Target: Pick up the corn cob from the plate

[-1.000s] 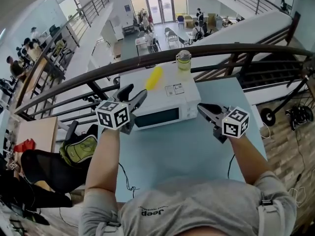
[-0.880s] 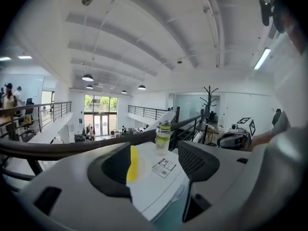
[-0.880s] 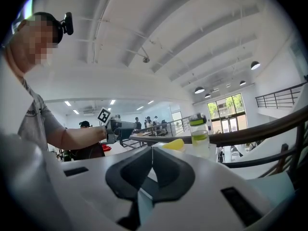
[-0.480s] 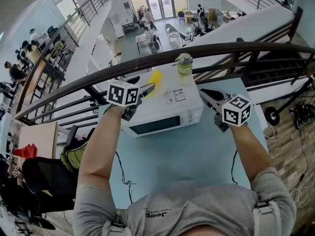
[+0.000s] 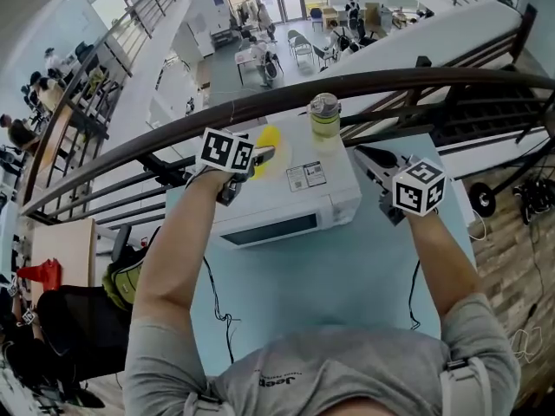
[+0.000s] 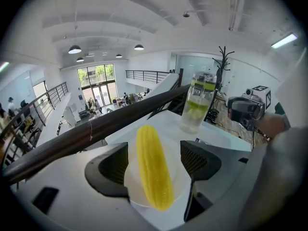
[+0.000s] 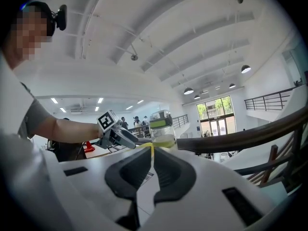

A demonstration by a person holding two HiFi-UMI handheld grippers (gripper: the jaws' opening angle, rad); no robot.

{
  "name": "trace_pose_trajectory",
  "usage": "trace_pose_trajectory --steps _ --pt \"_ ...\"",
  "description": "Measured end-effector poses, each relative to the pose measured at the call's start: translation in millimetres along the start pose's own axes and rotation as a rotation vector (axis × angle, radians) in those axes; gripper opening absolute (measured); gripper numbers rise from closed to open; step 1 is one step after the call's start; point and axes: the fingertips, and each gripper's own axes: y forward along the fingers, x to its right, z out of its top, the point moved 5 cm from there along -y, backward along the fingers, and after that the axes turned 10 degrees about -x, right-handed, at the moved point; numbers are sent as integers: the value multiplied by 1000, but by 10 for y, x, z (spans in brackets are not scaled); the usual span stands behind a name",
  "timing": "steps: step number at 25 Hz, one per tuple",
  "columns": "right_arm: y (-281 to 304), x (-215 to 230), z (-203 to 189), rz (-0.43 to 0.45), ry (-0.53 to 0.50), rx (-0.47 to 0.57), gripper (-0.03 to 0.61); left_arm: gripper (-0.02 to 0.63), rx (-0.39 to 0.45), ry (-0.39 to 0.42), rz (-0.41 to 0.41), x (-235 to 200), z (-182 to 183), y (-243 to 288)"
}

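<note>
Corn (image 6: pixel 153 170): lay on plate (image 6: pixel 179 179), between my left gripper's (image 6: pixel 155 161) spread jaws, pads clear of both flanks. Not gripped, not lifted; I judged closing and raising were left. Long axis ran along the gripper's line, near tip toward it, far tip toward the bottle (image 6: pixel 198 102) beyond. Right gripper (image 7: pixel 150 170): clenched, empty, well apart.

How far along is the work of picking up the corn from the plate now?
Done: the left gripper is at the corn, jaws open on either side of it. In hand: nothing is gripped; the corn lies on the plate. Left: close on it and lift. The right gripper is shut and empty.
</note>
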Motion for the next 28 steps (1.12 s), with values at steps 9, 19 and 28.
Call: trace_pose_trajectory --steps 9,19,28 --pt "254 246 -245 -2 39 -22 26 339 -116 -2 31 -118 27 404" --pt "401 386 -446 -4 88 -39 26 338 -218 -51 18 -119 -28 590" --pt "493 366 -544 6 103 -52 26 268 -159 -70 10 -78 -11 601"
